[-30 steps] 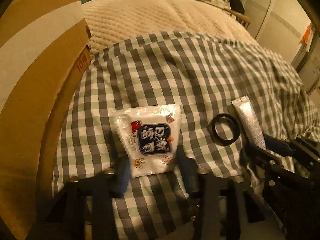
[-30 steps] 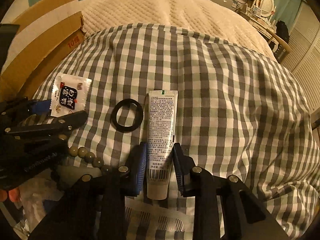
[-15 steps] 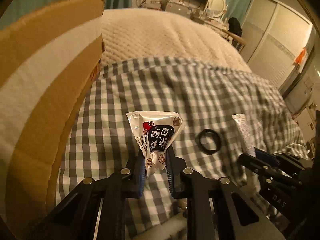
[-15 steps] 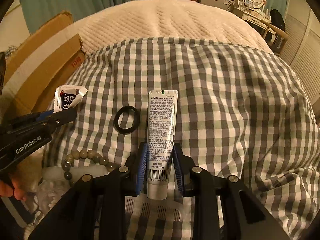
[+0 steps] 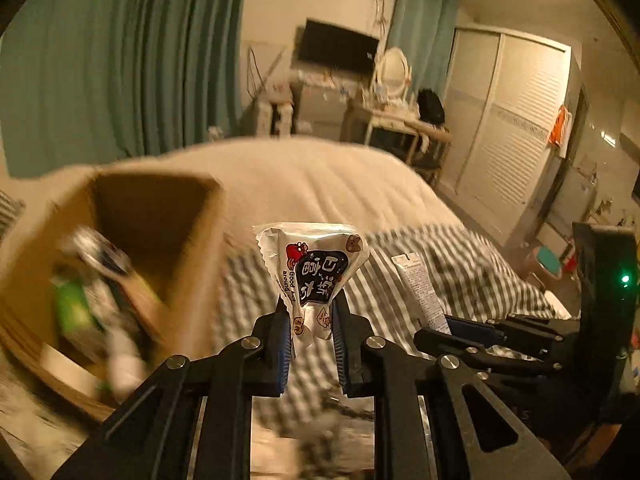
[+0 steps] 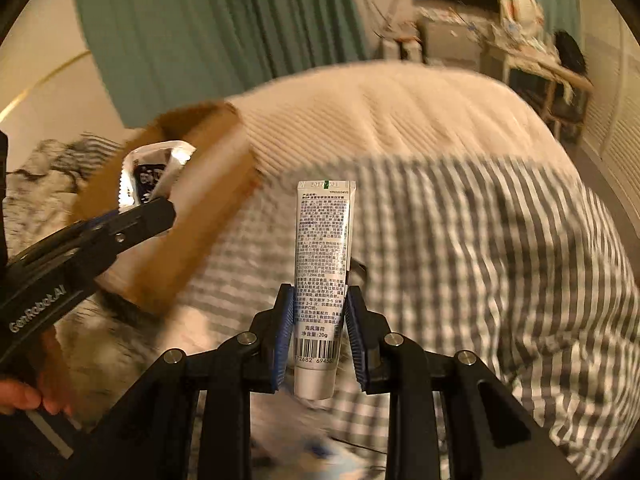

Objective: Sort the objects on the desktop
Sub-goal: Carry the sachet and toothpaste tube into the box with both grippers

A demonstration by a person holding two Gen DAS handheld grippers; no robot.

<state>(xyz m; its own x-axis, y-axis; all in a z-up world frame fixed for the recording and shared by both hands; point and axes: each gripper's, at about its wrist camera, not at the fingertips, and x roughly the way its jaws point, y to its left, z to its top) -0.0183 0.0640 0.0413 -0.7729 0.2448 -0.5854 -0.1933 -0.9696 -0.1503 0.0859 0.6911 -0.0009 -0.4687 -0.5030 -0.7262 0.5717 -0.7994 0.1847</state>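
My left gripper is shut on a white snack packet with a dark blue label and holds it in the air, beside the open cardboard box. The packet also shows in the right wrist view, in front of the box. My right gripper is shut on a white toothpaste tube and holds it upright above the checked cloth. The tube also shows in the left wrist view.
The box holds several blurred items, one green. The cream bed cover lies behind the checked cloth. A dressing table, wardrobe doors and teal curtains stand at the back of the room.
Both grippers have lifted their objects well off the cloth. The left one has swung towards the box, whose open inside now shows. The black ring and the beads are out of view.
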